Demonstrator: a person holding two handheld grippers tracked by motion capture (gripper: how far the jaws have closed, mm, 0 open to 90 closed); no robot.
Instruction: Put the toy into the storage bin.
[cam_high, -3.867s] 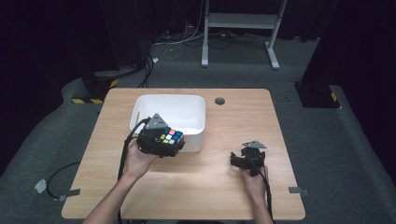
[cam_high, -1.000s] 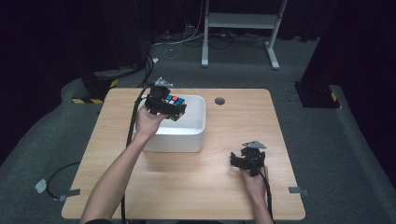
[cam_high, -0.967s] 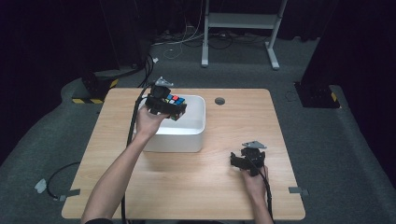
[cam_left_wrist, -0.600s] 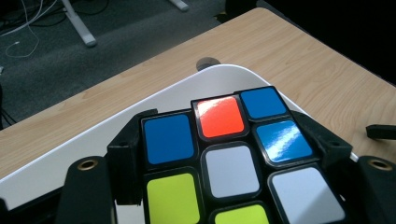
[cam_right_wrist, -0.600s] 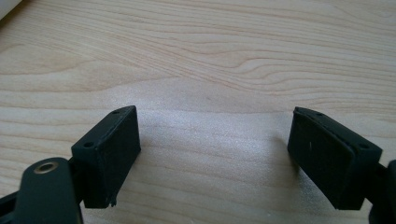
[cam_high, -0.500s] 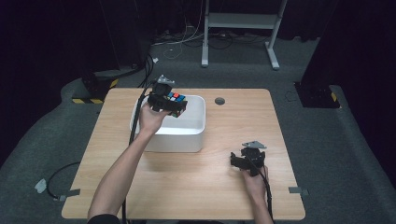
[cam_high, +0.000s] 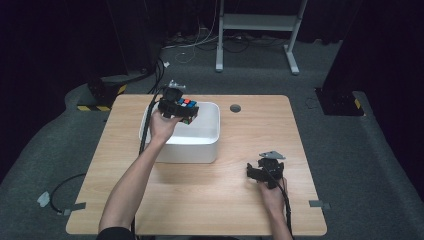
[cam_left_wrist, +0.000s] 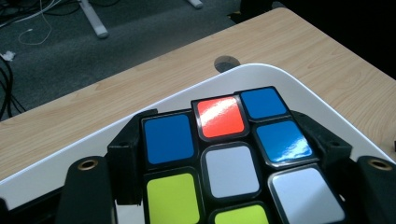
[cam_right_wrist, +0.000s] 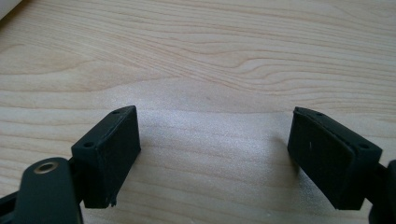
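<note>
A puzzle cube (cam_high: 187, 107) with blue, red, white and yellow-green tiles is held above the white bin (cam_high: 210, 142), over its far left part. My left gripper (cam_high: 184, 110) is shut on the cube (cam_left_wrist: 224, 158), one jaw on each side of it. The bin's curved rim (cam_left_wrist: 299, 88) shows just beyond the cube in the left gripper view. My right gripper (cam_high: 256, 172) rests low over the table (cam_high: 300, 130) at the front right, open, with bare wood between its jaws (cam_right_wrist: 215, 154).
A round cable hole (cam_high: 235, 108) sits in the table behind the bin. Cables trail off the left gripper down the table's left side. A white stand's feet (cam_high: 255, 30) and floor cables lie beyond the far edge.
My left gripper lifted the cube from the table in front of the bin and carried it back over the bin's far left part. The right gripper has stayed put.
</note>
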